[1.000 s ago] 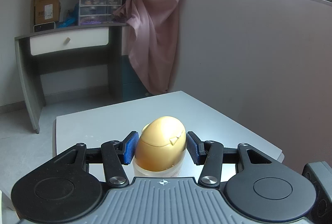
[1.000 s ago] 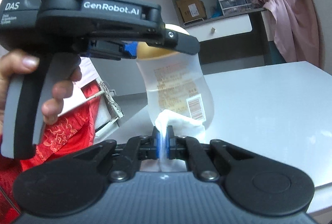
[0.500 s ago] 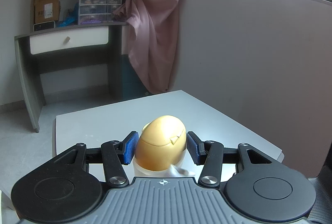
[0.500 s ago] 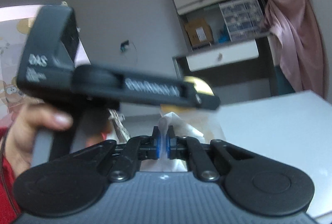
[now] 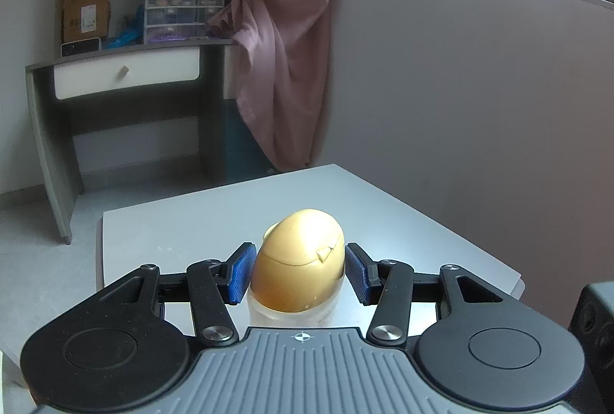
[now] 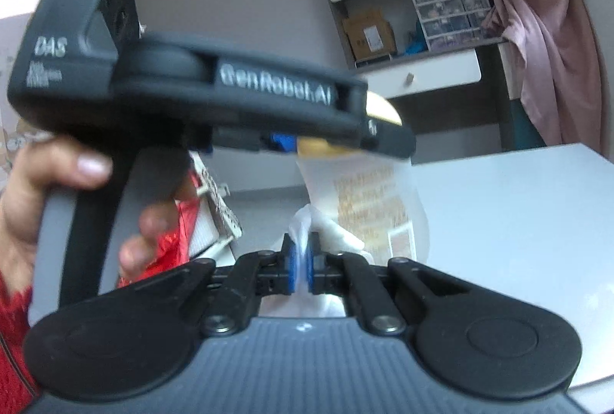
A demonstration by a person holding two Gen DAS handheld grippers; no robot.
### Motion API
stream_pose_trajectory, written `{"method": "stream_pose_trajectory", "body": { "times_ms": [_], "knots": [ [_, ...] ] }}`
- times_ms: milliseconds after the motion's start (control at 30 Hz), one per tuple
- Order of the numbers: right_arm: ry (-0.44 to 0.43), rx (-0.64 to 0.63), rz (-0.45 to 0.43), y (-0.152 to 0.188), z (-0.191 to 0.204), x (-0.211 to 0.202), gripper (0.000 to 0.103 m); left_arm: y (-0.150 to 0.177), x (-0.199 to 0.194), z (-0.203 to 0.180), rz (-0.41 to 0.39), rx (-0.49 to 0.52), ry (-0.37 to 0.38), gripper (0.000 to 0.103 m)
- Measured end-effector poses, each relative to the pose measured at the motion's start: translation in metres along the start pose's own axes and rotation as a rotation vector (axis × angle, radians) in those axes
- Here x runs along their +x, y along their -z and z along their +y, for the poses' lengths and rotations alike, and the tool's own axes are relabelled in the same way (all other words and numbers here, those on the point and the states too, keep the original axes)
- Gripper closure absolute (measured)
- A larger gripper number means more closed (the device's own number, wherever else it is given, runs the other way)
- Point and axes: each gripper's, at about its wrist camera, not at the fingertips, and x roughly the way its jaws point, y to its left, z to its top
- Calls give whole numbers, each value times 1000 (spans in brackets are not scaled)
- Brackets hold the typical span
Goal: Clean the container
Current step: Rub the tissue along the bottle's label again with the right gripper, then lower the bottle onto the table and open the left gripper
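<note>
A frosted plastic container (image 6: 368,206) with a gold egg-shaped cap (image 5: 301,264) and a printed label stands upright on the white table (image 5: 230,214). My left gripper (image 5: 299,272) is shut on the gold cap, one blue pad on each side. In the right wrist view the left gripper's black body (image 6: 230,99) crosses above the container. My right gripper (image 6: 301,264) is shut on a white cloth (image 6: 307,222), which it holds against the container's lower left side.
A grey desk with a white drawer (image 5: 126,76) and shelves with storage boxes stands behind the table. A pink curtain (image 5: 284,60) hangs by the grey wall. Red fabric (image 6: 169,241) and a white basket lie left of the table.
My right gripper with the cloth rose along the container's side, then came back down to its lower part. The left gripper and container have not moved.
</note>
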Motion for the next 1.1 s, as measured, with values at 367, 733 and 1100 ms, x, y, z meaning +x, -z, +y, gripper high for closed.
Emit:
{"method": "stream_pose_trajectory", "body": {
  "times_ms": [367,733,1100],
  "knots": [
    [57,16,67,13,-12,3,98,0,-2,-1,5,-2,-4,51],
    [159,9,8,0,-24,-23,97,3,-11,1,-15,-26,-17,47],
    [244,-75,-117,-27,-23,-57,97,2,-65,-4,-158,-45,-82,3]
  ]
}}
